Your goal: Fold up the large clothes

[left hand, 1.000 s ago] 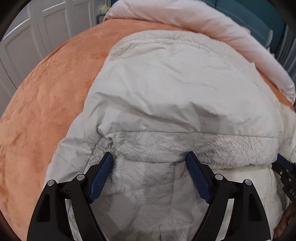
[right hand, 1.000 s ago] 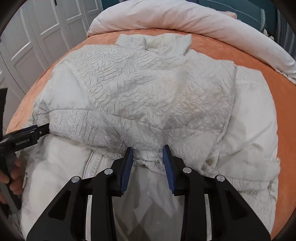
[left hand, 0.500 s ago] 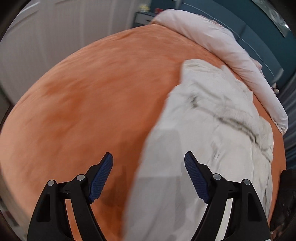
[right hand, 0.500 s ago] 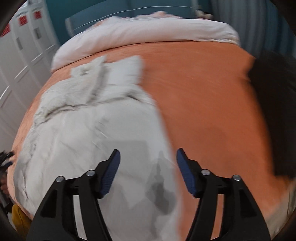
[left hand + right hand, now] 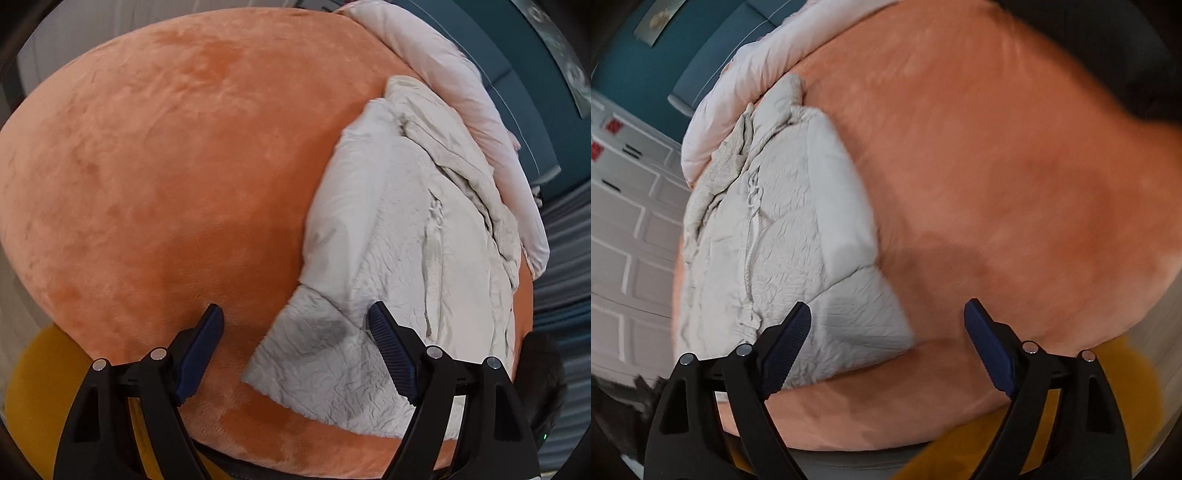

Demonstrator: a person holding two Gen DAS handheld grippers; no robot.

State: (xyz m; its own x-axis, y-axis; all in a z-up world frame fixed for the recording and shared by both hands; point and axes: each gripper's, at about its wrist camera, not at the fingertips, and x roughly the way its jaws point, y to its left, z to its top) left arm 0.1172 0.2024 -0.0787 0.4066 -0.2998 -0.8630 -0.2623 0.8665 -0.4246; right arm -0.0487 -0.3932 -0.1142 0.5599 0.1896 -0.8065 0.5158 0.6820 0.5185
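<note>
Here the cream padded jacket (image 5: pixel 399 236) is lying folded into a long bundle on the orange plush bedspread (image 5: pixel 166 166), with its far end resting against the rolled pale pink duvet (image 5: pixel 480 110) by the teal headboard (image 5: pixel 524 96). The left gripper (image 5: pixel 295 334) is hovering above the near end of the bundle, its jaws standing wide apart and gripping nothing; the crinkled lower corner of the jacket is showing in the gap between the blue pads (image 5: pixel 391 354), but the pads are not pressing on it, and the left pad is sitting over bare bedspread. From the right wrist view the same jacket (image 5: pixel 768 240) is appearing on the left side of the frame, with a drawcord (image 5: pixel 750 236) running along its crinkled face and a smoother sleeve panel folded along its right edge. The right gripper (image 5: pixel 888 328) is hanging over the near corner of the bundle and the bedspread (image 5: pixel 997 166) beside it; its jaws have just been opening and are now standing wide, with nothing clamped between them, only the jacket corner lying below the left pad. White panelled wardrobe doors (image 5: pixel 624 229) are showing beyond the bed on the left, and a mustard-yellow surface (image 5: pixel 40 387) is sitting below the near edge of the bed. The right view is slightly blurred.
</note>
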